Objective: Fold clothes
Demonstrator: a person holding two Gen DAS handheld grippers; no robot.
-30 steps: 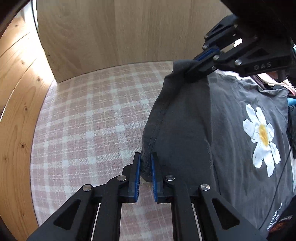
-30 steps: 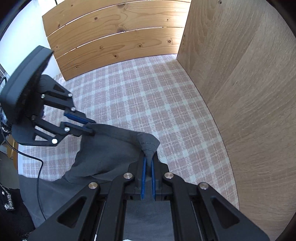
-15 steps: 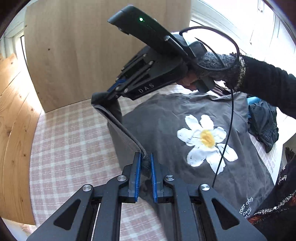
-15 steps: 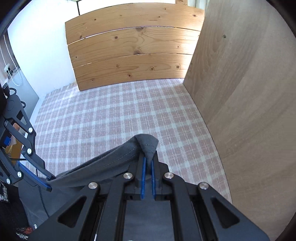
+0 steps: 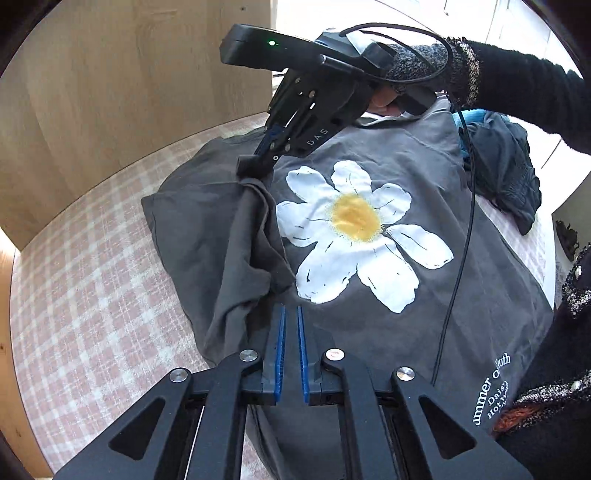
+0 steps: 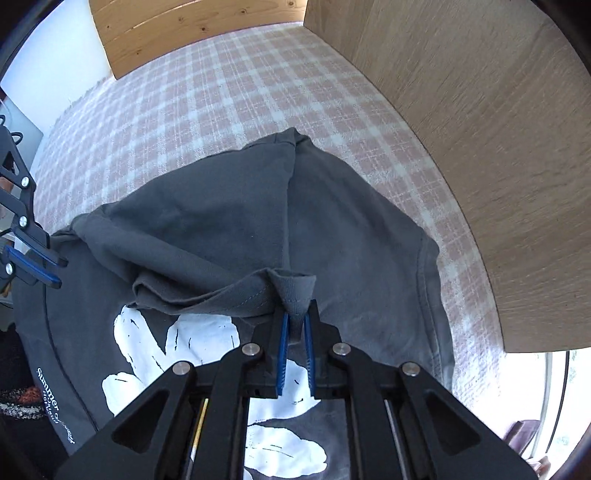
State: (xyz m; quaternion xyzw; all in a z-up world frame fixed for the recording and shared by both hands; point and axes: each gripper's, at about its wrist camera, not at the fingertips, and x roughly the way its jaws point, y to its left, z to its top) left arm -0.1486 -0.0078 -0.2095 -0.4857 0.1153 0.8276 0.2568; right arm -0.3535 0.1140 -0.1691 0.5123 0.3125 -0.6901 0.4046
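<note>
A dark grey T-shirt (image 5: 469, 314) with a white daisy print (image 5: 354, 221) lies face up on the checked cloth. Its side and sleeve (image 5: 236, 240) are folded inward and lie beside the daisy. My left gripper (image 5: 290, 314) is low over the shirt, jaws nearly together, with the folded edge running to its tips. My right gripper (image 5: 249, 168) comes down from above at the fold's far end. In the right wrist view the right gripper (image 6: 295, 314) is shut on a bunched hem. The left gripper (image 6: 57, 271) meets the same edge of the shirt (image 6: 221, 206) at far left.
A pink checked cloth (image 5: 92, 277) covers the surface. A wooden panel (image 6: 498, 147) stands close along one side, and slatted boards (image 6: 184, 29) close the far end. A pile of dark clothes (image 5: 509, 166) lies beyond the shirt. A black cable (image 5: 461, 240) hangs over the print.
Both grippers lifted the shirt's side edge off the cloth, carried it over the front and lowered it. The fold now rests beside the daisy.
</note>
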